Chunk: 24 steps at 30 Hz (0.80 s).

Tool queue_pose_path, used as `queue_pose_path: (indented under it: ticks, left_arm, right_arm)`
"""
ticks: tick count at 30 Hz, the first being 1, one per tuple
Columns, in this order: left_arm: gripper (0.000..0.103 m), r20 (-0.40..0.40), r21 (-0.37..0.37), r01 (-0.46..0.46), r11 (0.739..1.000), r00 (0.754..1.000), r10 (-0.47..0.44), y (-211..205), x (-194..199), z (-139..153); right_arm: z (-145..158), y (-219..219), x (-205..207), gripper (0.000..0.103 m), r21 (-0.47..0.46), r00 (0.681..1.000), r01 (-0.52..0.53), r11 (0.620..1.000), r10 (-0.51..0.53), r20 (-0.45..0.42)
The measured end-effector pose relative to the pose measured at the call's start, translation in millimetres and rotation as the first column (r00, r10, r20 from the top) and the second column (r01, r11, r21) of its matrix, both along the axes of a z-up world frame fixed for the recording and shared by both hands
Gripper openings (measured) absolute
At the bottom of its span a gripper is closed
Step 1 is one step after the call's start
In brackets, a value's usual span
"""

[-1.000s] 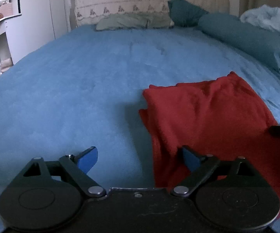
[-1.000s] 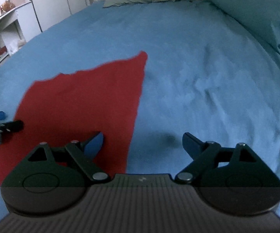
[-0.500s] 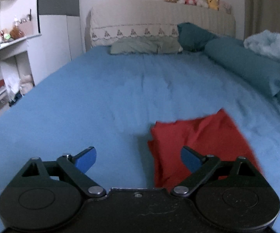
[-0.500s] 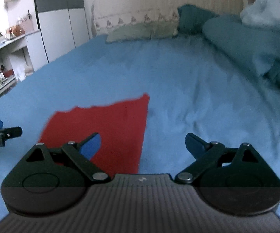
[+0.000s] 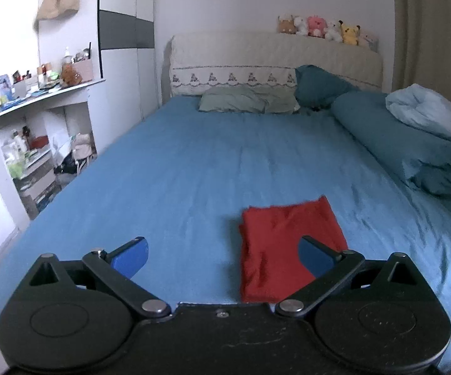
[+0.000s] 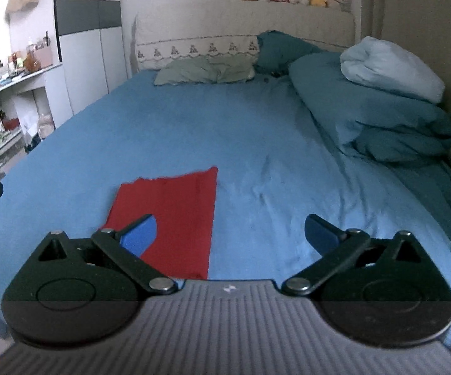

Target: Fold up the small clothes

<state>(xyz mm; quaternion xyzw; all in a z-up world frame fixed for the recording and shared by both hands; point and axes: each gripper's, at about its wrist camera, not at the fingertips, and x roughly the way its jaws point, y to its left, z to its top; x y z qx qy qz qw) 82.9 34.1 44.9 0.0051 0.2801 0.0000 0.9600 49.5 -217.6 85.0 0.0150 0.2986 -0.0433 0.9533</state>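
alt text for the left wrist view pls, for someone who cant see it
A folded red fabric garment lies flat on a blue bedsheet, just ahead of the open, empty left hand-held gripper with blue-padded fingers. Behind it are a grey-green pillow and a row of small plush toys atop the cream headboard.

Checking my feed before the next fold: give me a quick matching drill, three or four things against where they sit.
Things:
1. red cloth
2. plush toys
3. light blue bundle
4. green pillow

Places:
A. on top of the headboard
B. on the teal duvet
C. flat on the sheet at the near end
D. at the foot of the headboard

Pairs: 1-C, 2-A, 3-B, 4-D
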Motion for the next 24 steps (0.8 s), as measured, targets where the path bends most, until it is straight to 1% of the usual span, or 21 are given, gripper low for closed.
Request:
queue_pose_path:
  ticks: [3,5,7,8,10,13,24]
  left_arm:
    - [0.103,-0.019,-0.010,-0.010,1.000,1.000,0.010,-2,-22,-6]
    - [0.103,-0.014,-0.006,-0.005,1.000,1.000,0.005,-3,-35,-10]
    - [0.103,-0.012,0.024,-0.001,1.000,1.000,0.002,-6,-44,-15]
    - [0.103,-0.019,0.045,-0.001,0.999,1.000,0.001,-9,-47,-19]
    - [0.103,-0.038,0.063,0.004,0.998,0.999,-0.002,-11,-51,-24]
    - [0.103,-0.042,0.050,0.018,0.999,0.999,-0.016,-15,-57,-28]
    - [0.103,-0.029,0.085,0.038,0.996,0.999,-0.036,-23,-67,-27]
  right_arm:
    - [-4,8,-23,0.103,-0.016,1.000,0.011,1.000,-0.011,-0.024]
    - [-8,10,-36,0.103,-0.012,0.999,0.014,1.000,-0.014,-0.037]
    - [-13,11,-48,0.103,0.005,0.999,0.018,1.000,-0.018,-0.045]
    - [-16,12,-51,0.103,0.006,0.999,0.022,1.000,-0.022,-0.045]
    - [-19,15,-59,0.103,0.006,0.998,0.028,1.000,-0.028,-0.051]
    - [-24,18,-65,0.103,0.009,0.997,0.021,1.000,-0.020,-0.074]
    - [-28,30,-77,0.103,-0.003,0.995,0.025,1.000,-0.025,-0.093]
